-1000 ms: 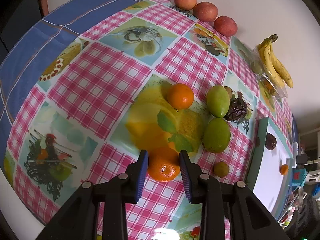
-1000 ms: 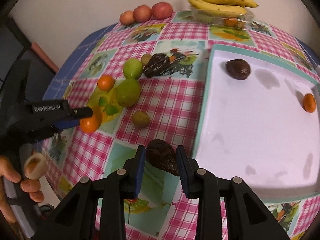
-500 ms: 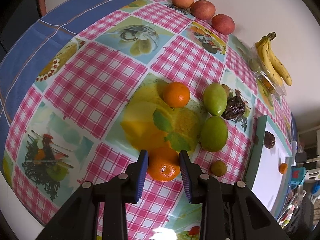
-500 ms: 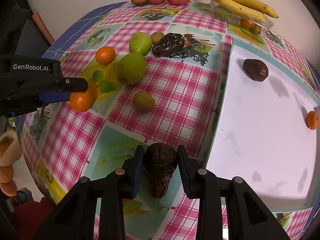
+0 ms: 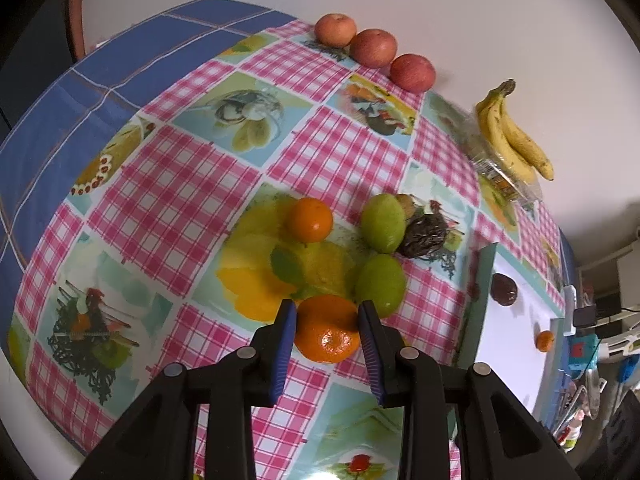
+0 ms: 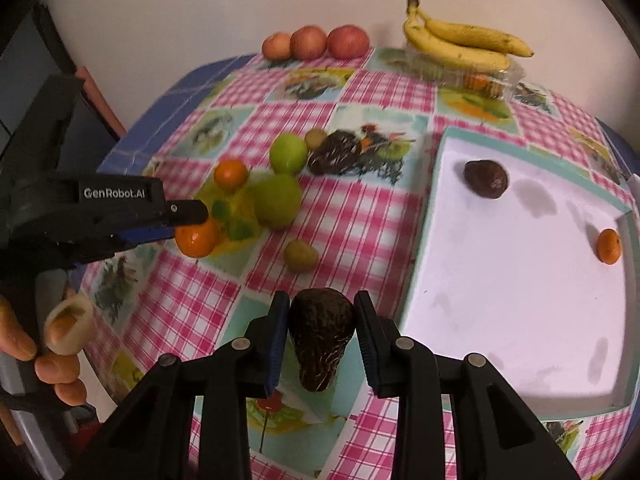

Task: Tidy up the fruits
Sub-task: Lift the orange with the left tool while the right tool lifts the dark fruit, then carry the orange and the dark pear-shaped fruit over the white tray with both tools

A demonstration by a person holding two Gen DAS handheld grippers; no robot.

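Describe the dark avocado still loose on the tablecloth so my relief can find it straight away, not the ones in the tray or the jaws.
Start at the white tray and go left off its far corner onto the checked tablecloth. The loose avocado lies beside the farther green fruit, a small brownish fruit at its far side. It is the only dark, wrinkled fruit in that cluster.

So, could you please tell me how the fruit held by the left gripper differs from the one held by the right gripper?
The left gripper holds a tangerine; the right gripper holds an avocado.
1. The tangerine is bright orange, the avocado dark brown.
2. The tangerine is round, the avocado pear-shaped with its narrow end toward the camera.
3. The tangerine's skin looks glossy, the avocado's dull and wrinkled.
Both sit clamped between blue-padded fingers, outside the white tray.
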